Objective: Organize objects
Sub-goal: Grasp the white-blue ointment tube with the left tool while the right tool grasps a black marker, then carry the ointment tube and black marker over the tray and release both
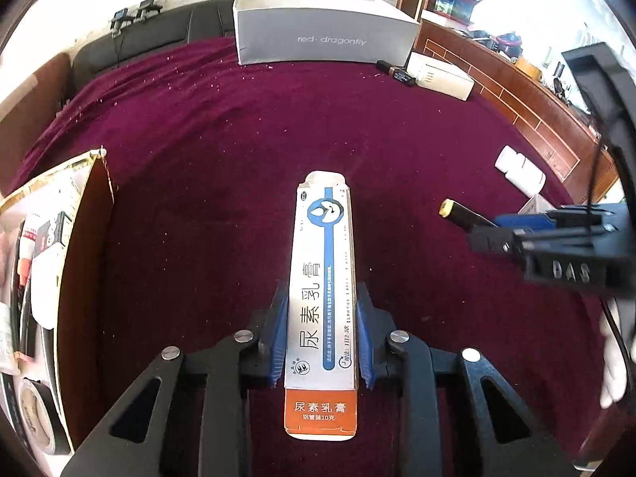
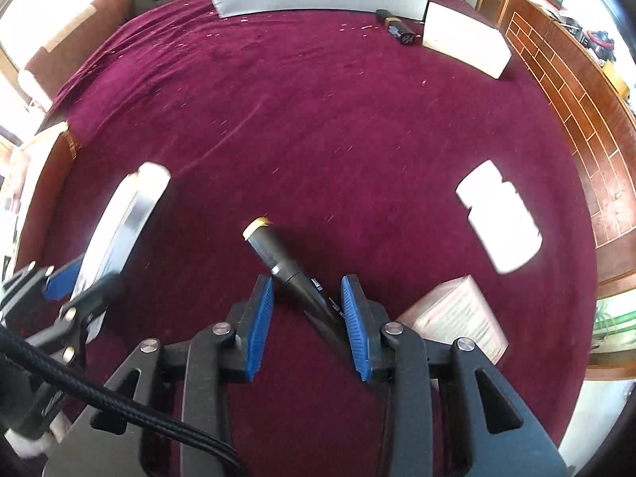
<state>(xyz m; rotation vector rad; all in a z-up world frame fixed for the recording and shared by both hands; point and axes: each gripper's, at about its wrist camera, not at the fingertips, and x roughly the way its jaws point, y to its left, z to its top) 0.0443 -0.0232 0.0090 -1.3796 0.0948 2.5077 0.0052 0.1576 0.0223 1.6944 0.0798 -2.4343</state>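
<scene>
Maroon velvet cloth (image 1: pixel 222 127) covers the tabletop, speckled with pale crumbs. Grey shoebox (image 1: pixel 324 28) marked "red dragonfly" stands open-topped at top centre of the left view; its contents cannot be seen. Cardboard box (image 1: pixel 85 238) at the left edge holds a tape roll (image 1: pixel 33 413) and assorted small packs, jumbled and partly cut off. White box (image 1: pixel 441 75) sits upper right, closed, with a small black item (image 1: pixel 397 71) just beside it.

Left hand-held gripper (image 1: pixel 322 338): blue pads closed narrow on the ointment box (image 1: pixel 324 278), a long white-blue carton with an orange end, held above the cloth at frame centre, its far flap open. In the right view the same carton shows at the left edge, blurred.

Right hand-held gripper (image 2: pixel 306 318): jaws partly open, a black pen (image 2: pixel 294 274) with a yellow tip lying between the pads, against the right pad (image 2: pixel 353 326); gap on the left side, so a firm grip cannot be confirmed. Pen angles to upper left, low centre of frame.

White bottle (image 2: pixel 499 214) lies on its side at right on the cloth. Pinkish packet (image 2: pixel 457 318) is just right of the right gripper.

Room: wooden panelled cabinet (image 1: pixel 516 91) along the right, cluttered shelf (image 1: pixel 457 0) upper right, dark sofa (image 1: pixel 151 35) behind the shoebox, bright window glare.
</scene>
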